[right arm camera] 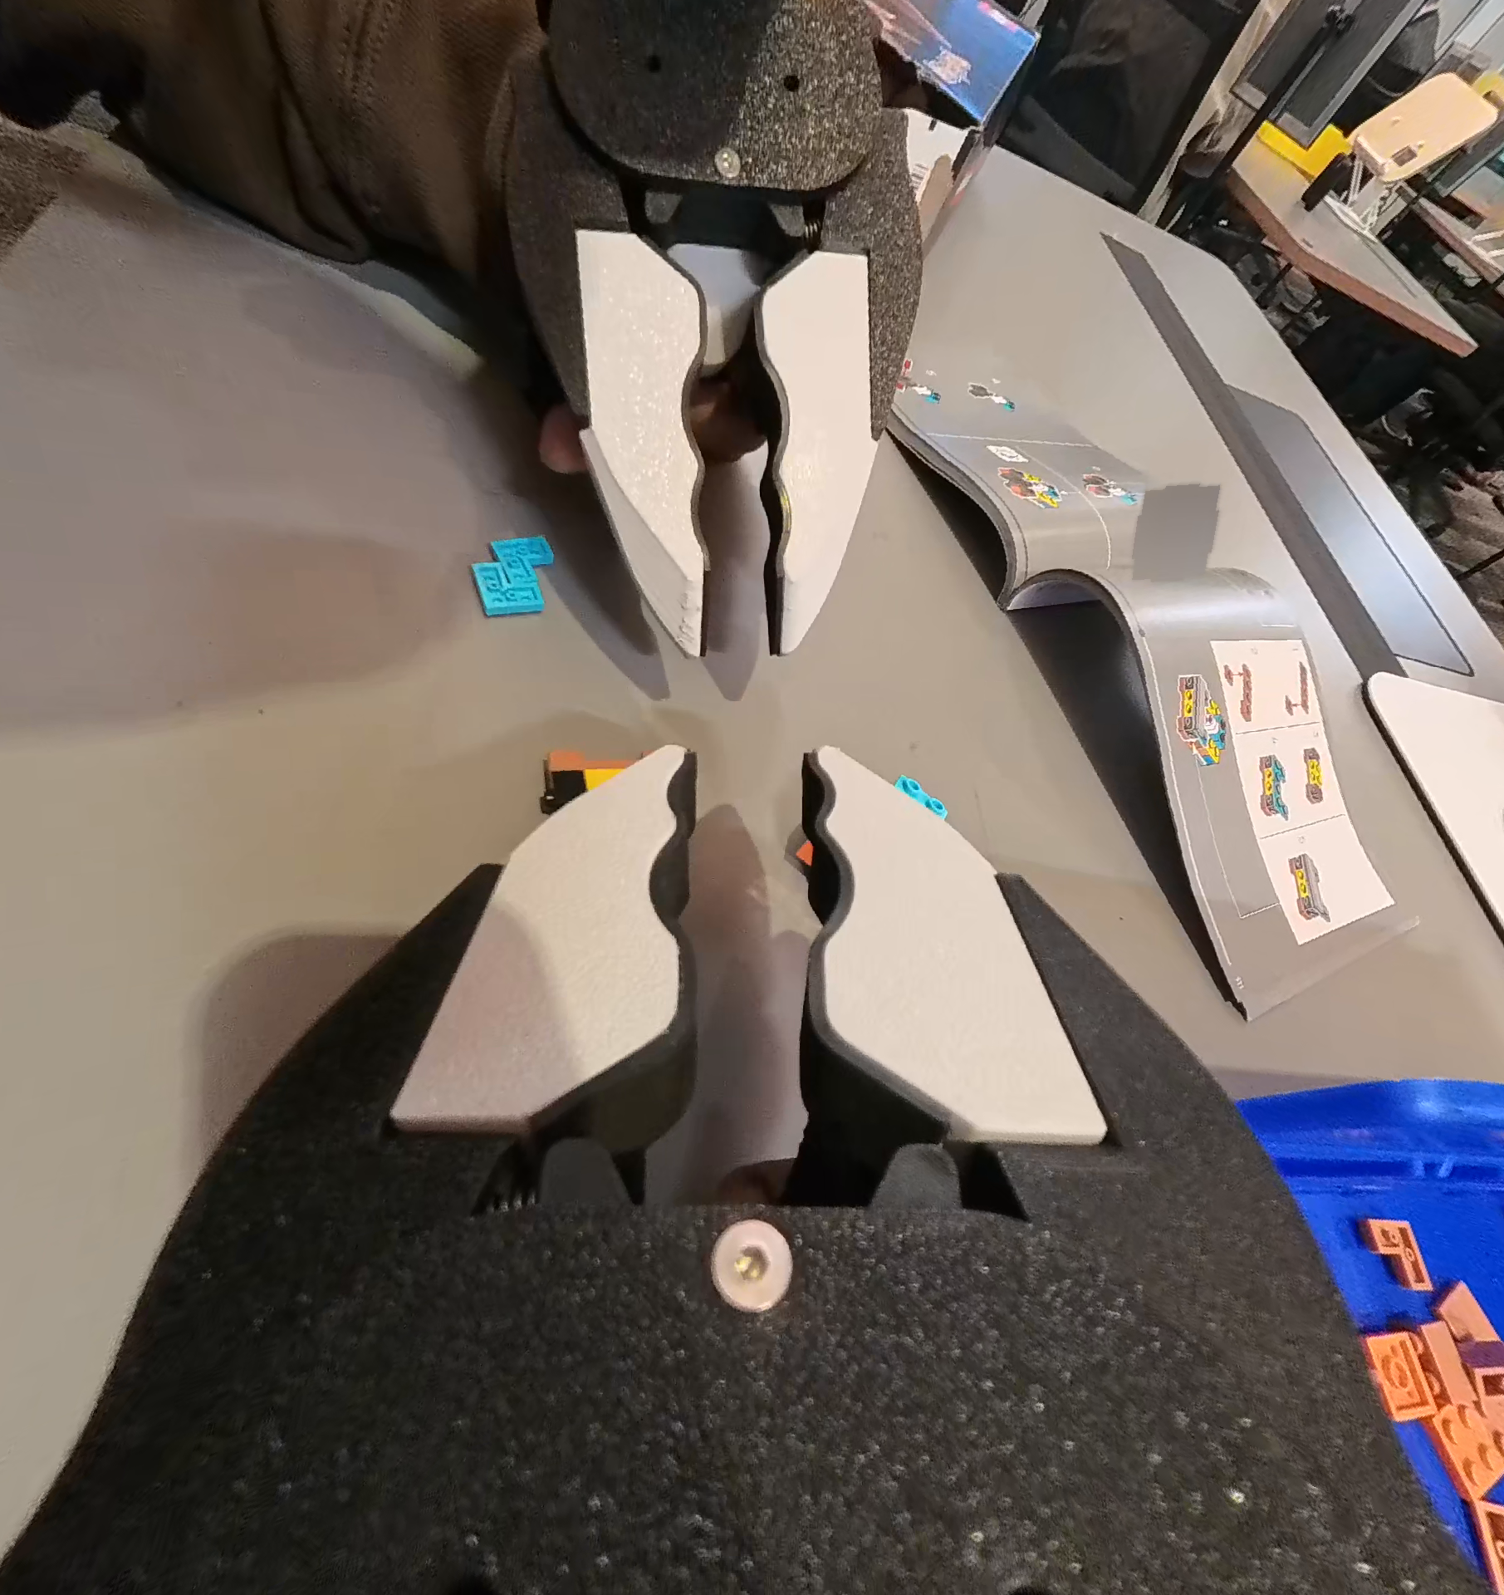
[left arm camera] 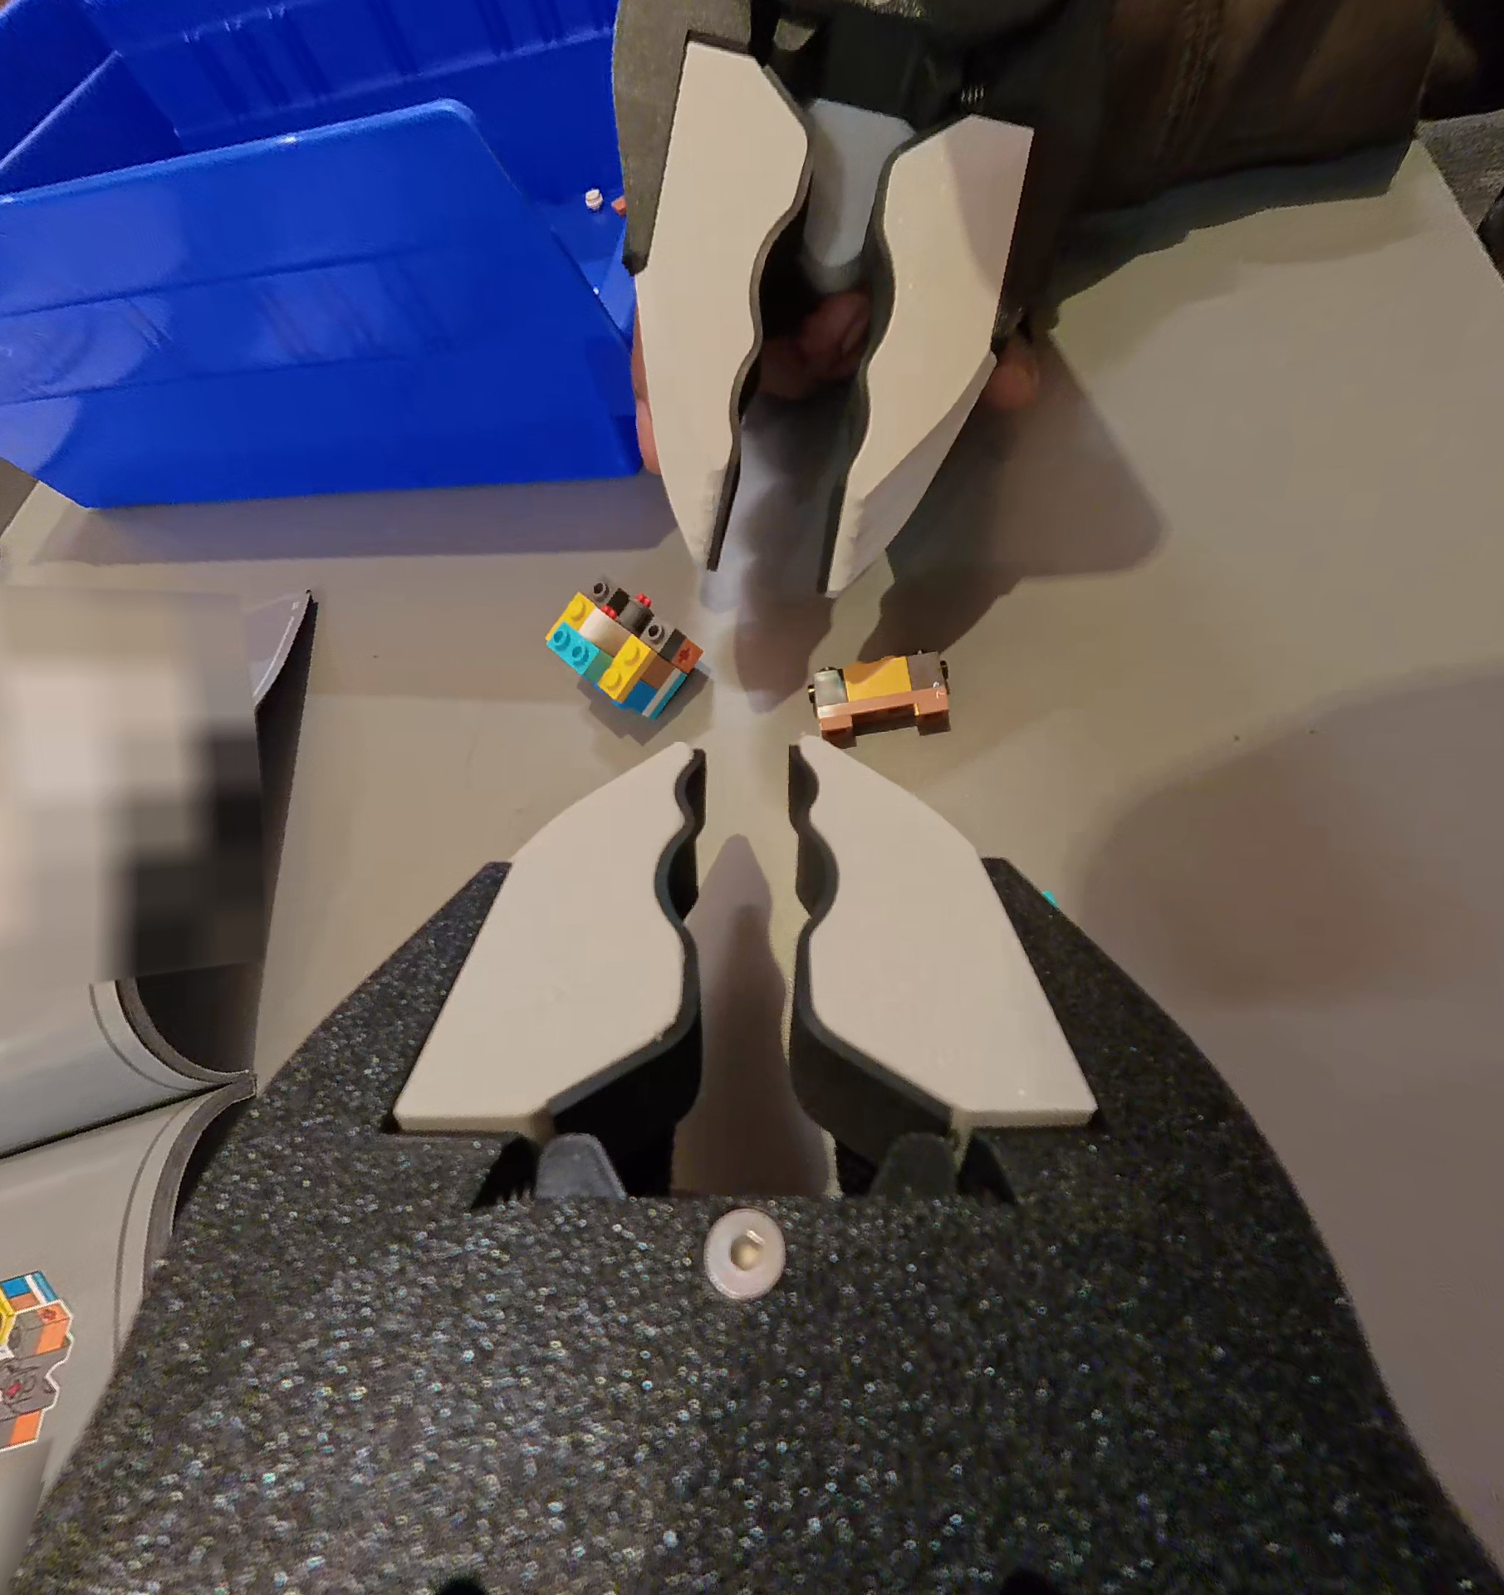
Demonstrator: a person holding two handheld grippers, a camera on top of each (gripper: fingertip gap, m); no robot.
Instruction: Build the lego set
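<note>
A multicoloured lego assembly (left arm camera: pixel 623 652) of yellow, teal, orange and black bricks sits on the grey table (left arm camera: pixel 1249 604). A small brown and yellow assembly (left arm camera: pixel 882 695) lies to its right. My left gripper (left arm camera: pixel 748 751) is open and empty, its tips just short of the gap between the two. My right gripper (left arm camera: pixel 774 574) faces it from the far side, open and empty. In the right wrist view, my right gripper (right arm camera: pixel 748 759) half hides the small assembly (right arm camera: pixel 580 777) and the multicoloured one (right arm camera: pixel 921 792). The left gripper (right arm camera: pixel 738 647) is opposite.
A blue bin (left arm camera: pixel 282 302) stands at the back left and holds brown bricks (right arm camera: pixel 1464 1381). An open instruction booklet (right arm camera: pixel 1249 734) lies beside the work area. Flat teal pieces (right arm camera: pixel 513 576) lie apart on the table. A white object (right arm camera: pixel 1464 777) sits at the table's edge.
</note>
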